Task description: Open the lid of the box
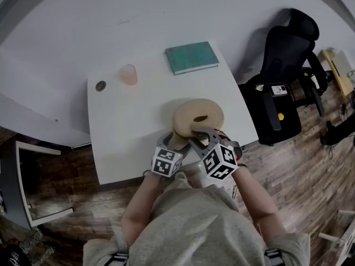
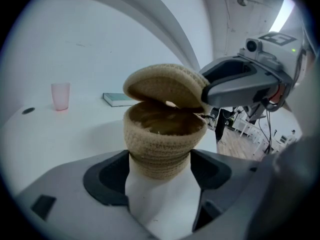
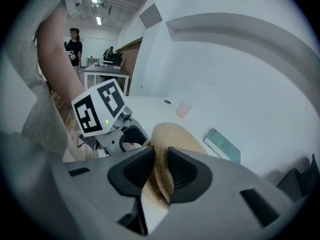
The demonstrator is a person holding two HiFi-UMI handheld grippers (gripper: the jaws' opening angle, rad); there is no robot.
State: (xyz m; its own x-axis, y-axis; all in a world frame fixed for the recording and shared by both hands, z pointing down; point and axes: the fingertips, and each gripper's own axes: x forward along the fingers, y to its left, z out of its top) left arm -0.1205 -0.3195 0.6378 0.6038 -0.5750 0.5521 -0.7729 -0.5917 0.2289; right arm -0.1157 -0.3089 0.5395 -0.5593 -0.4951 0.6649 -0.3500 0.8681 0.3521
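A round woven straw box (image 2: 162, 139) stands near the front edge of the white table (image 1: 127, 126). My left gripper (image 2: 160, 171) is shut on the lower part of the box, its jaws pressing in on both sides. The woven lid (image 2: 165, 86) is tilted up off the rim on the right side, and the dark inside of the box shows under it. My right gripper (image 3: 160, 171) is shut on the lid's edge (image 3: 172, 139), which stands pinched between its dark pads. In the head view the lid (image 1: 197, 115) hides the box body, with both grippers just in front of it.
A pink cup (image 1: 128, 74), a teal book (image 1: 192, 57) and a small dark round object (image 1: 100, 86) lie further back on the table. A black office chair (image 1: 283, 65) stands off the table's right side. A person (image 3: 74, 44) stands far off in the room.
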